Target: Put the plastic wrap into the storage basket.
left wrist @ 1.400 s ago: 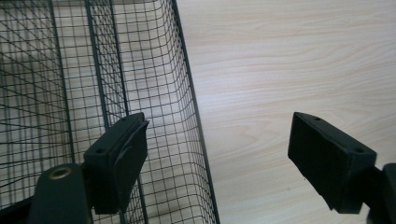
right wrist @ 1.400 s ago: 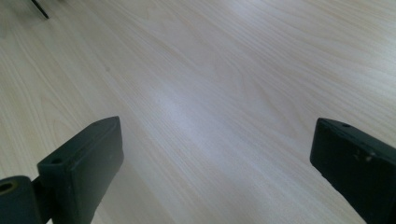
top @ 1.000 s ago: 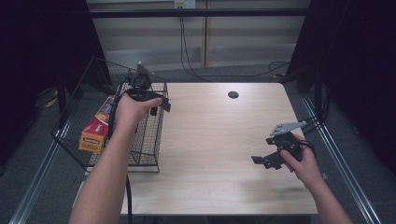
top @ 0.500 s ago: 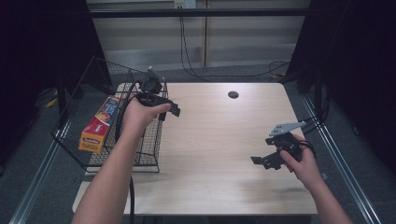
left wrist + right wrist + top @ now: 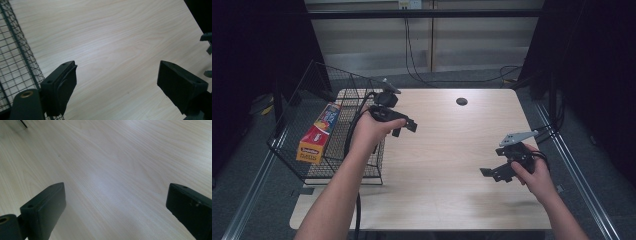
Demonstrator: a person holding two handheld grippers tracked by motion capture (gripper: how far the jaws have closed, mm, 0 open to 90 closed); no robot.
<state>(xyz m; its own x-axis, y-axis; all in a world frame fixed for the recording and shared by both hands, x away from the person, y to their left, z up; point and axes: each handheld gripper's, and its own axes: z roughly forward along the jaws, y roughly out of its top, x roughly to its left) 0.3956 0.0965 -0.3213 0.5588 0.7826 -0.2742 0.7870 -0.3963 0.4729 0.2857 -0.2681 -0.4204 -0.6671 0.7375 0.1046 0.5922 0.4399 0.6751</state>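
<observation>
Right now, nearest me in the high view, both forearms come in from the bottom edge. My right hand (image 5: 537,172) sits low over the table (image 5: 447,150) near its right edge, wrist bent a bit inward, w/ the right tongs (image 5: 493,174) pointing left and slightly toward me, close to the wood. Grey three-cornered plate on top of it faces up. My left arm reaches further fwd and up: left hand (image 5: 369,131) is raised above the table's left part, just beside the wire basket (image 5: 292,120), w/ the left tongs (image 5: 406,127) aimed right, toward table centre. Its cable drops down along the forearm.

Right gripper view: right tongs (image 5: 115,212) spread wide apart, nothing between the jaws, bare pale wood grain under them. Left gripper view: left tongs (image 5: 117,87) also spread wide, nothing held, wood below; the wire basket's mesh (image 5: 15,57) runs along the view's left side, and a bit of the other gripper pokes in at the far right edge.

High view adds what the gripper cams miss: the basket sits on the table's left edge, partly overhanging it, and a long red-yellow-blue box (image 5: 318,133) lies inside it, along its left wall, well apart from both tongs. Further back, a small dark round hole (image 5: 461,101) in the tabletop near the far edge. Beyond that, cables hang down a pale wall panel, dark curtains on both sides.
</observation>
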